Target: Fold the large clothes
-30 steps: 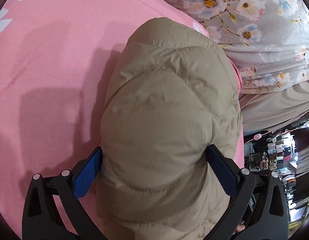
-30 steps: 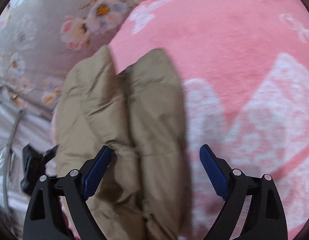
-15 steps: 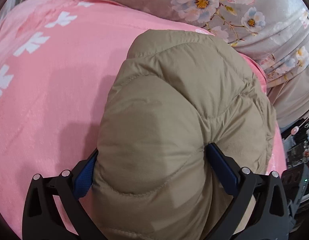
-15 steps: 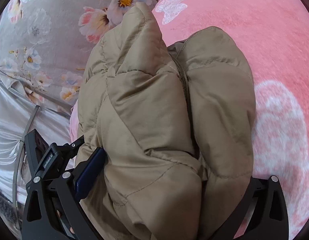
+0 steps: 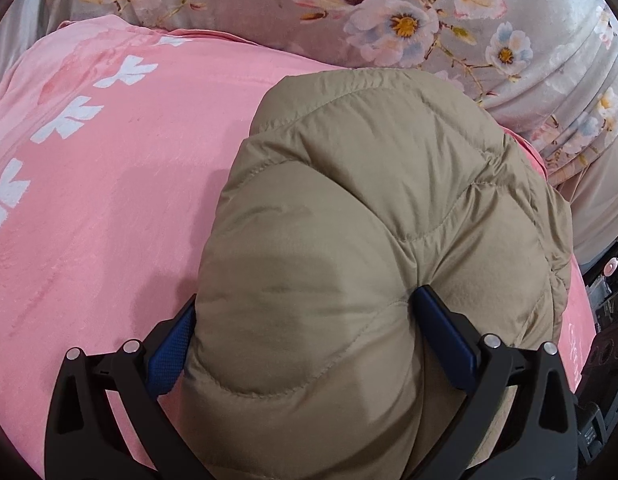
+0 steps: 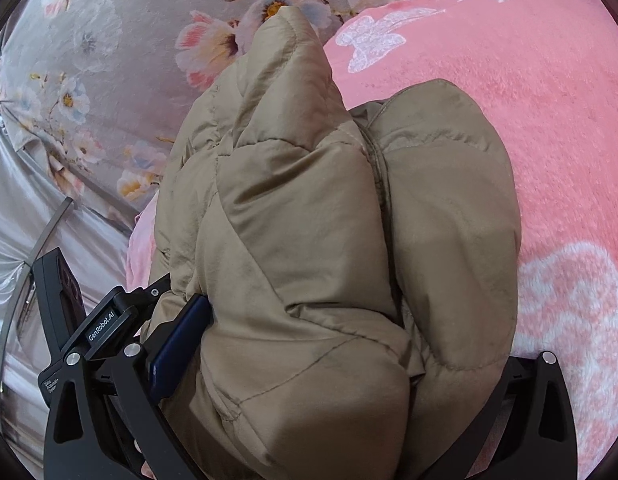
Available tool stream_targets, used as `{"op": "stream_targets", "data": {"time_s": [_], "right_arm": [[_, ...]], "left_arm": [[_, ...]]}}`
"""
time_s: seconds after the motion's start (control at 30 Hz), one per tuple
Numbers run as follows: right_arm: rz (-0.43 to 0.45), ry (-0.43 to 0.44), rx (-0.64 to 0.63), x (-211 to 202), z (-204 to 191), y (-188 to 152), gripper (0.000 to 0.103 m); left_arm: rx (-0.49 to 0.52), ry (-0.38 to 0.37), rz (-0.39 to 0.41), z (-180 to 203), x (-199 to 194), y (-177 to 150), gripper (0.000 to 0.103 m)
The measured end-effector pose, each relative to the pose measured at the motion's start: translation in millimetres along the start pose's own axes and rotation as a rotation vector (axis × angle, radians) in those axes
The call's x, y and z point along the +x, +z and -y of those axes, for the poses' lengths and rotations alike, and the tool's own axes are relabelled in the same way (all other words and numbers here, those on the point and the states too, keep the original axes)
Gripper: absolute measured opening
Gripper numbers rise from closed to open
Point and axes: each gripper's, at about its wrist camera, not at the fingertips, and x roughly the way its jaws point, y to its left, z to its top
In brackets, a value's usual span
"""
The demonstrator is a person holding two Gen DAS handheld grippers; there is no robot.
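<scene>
A tan quilted puffer jacket is bunched into a thick folded bundle on a pink blanket. My left gripper is shut on the bundle's near end, with blue pads pressing both sides. In the right wrist view the same jacket bulges between the fingers of my right gripper. Its left blue pad presses the fabric; the right finger is buried under the jacket. The left gripper's black body shows at the lower left there.
The pink blanket with white patterns covers the bed. A grey floral quilt lies bunched along the far side. Silver fabric hangs at the left of the right wrist view. Dark clutter sits beyond the bed's right edge.
My right gripper went from open beside the jacket to gripping the bundle. Both grippers lifted and pushed the jacket toward the floral quilt.
</scene>
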Motion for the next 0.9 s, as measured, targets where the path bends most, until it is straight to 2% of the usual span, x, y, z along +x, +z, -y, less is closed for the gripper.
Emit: {"op": "stream_targets", "data": {"time_s": [0.13, 0.23, 0.3, 0.37, 0.47, 0.53, 0.63, 0.9], "right_arm": [[0.011, 0.002, -0.013, -0.7, 0.1, -0.5, 0.097], [0.019, 0.046, -0.004, -3.4, 1.8, -1.3, 0.082], [0.022, 0.096, 0.021, -8.6, 6.9, -2.0, 0.065], [0.022, 0.118, 0.033, -14.1, 7.2, -2.2, 0.054], [0.037, 0.114, -0.007, -30.5, -4.9, -4.4, 0.041], [0.044, 0.12, -0.025, -42.6, -13.1, -5.6, 0.037], [0.051, 0.125, -0.04, -59.6, -24.3, -7.7, 0.035], [0.157, 0.171, -0.149, -124.9, -79.2, -9.0, 0.034]], "left_arm": [[-0.001, -0.019, 0.015, -2.2, 0.7, -2.2, 0.098], [-0.003, -0.051, 0.015, -4.8, -0.6, -2.0, 0.098], [0.005, -0.102, 0.011, -7.2, -3.9, -2.0, 0.098], [0.022, -0.136, 0.009, -7.9, -9.1, -2.6, 0.094], [0.069, -0.167, 0.019, -4.8, -25.8, -4.8, 0.082], [0.078, -0.191, 0.033, -2.1, -39.3, -4.5, 0.075], [0.079, -0.229, 0.045, 4.0, -60.8, -3.0, 0.071], [0.119, -0.319, 0.159, 27.6, -132.5, 0.9, 0.069]]}}
